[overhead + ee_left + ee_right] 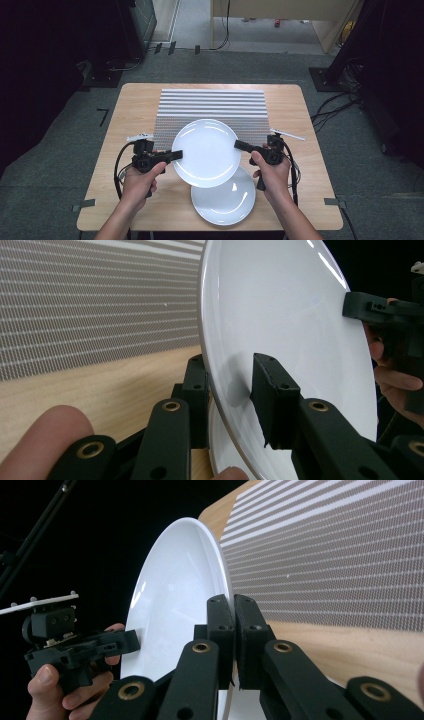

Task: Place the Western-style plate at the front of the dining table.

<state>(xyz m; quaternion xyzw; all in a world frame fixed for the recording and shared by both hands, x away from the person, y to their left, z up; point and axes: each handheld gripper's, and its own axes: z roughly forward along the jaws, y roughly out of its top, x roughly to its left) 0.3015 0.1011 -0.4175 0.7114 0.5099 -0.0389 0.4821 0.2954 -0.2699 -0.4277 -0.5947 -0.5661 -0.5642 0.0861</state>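
Striped mat (pixel 212 107) on wooden table (pixel 130 107), grey carpet (pixel 55 150) all around

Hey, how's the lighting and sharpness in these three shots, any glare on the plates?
High view: even light, soft reflections on the lower plate, dark room edges. Left gripper view: streaky glare on the held plate, near jaws slightly soft. Right gripper view: black background, mat stripes sharp.

A plate (pixel 206 152) hangs between two claws, above another plate (pixel 225 200), before a mat (pixel 212 107).
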